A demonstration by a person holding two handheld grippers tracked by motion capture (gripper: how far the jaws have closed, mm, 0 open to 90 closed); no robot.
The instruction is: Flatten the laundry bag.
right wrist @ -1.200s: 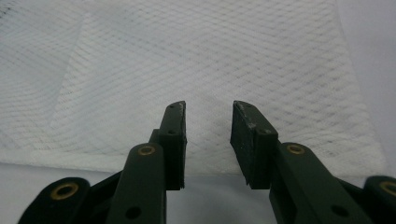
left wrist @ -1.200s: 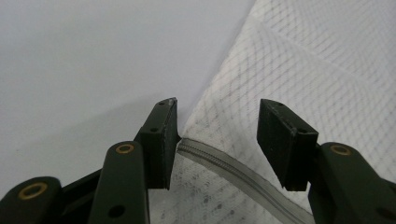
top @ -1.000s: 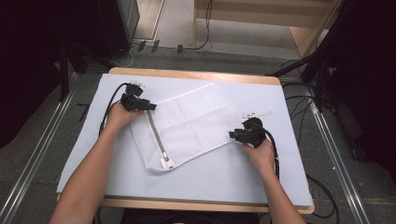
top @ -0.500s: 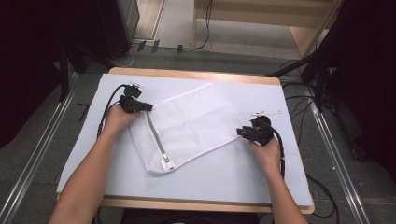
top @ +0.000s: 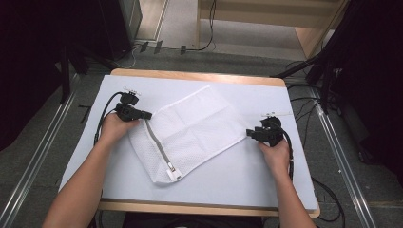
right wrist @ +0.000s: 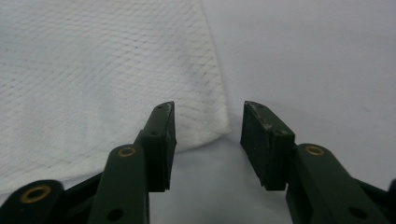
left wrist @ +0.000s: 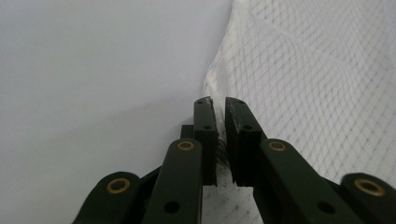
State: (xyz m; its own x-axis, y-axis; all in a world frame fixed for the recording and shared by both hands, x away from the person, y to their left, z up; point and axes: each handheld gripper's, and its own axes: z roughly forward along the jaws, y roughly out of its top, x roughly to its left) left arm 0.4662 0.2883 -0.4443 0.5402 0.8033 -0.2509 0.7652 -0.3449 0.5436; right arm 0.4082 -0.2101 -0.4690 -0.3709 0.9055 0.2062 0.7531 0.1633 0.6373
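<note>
In the left gripper view the left tongs [left wrist: 220, 105] are clenched on the edge of a white mesh laundry bag [left wrist: 317, 84]; a sliver of netting shows pinched between the two black pads, and the mesh spreads away over the right half of that frame, with bare pale surface on the left. In the high view these left tongs [top: 145, 115] sit at the bag's upper left corner, in the left middle of the frame, held by the person's left hand [top: 114, 128].

In the right gripper view the right tongs [right wrist: 208, 126] stand released, and their jaws have just been opening. The bag's corner [right wrist: 205, 126] lies on the surface between them and a little ahead, nearer the left pad; neither pad presses on it. In the high view the right tongs [top: 250, 132] are at the right middle of the frame, just beside the bag's right corner, with the right hand [top: 274, 149] behind them.

The bag [top: 190, 133] lies flat and slanted in the middle of the frame, on the white sheet that covers the tabletop [top: 247, 175]. A grey zipper [top: 159, 149] runs along its left side from the upper left corner down to the lower corner. A black cable [top: 102, 116] trails from the left tongs, curving along the left forearm.
</note>
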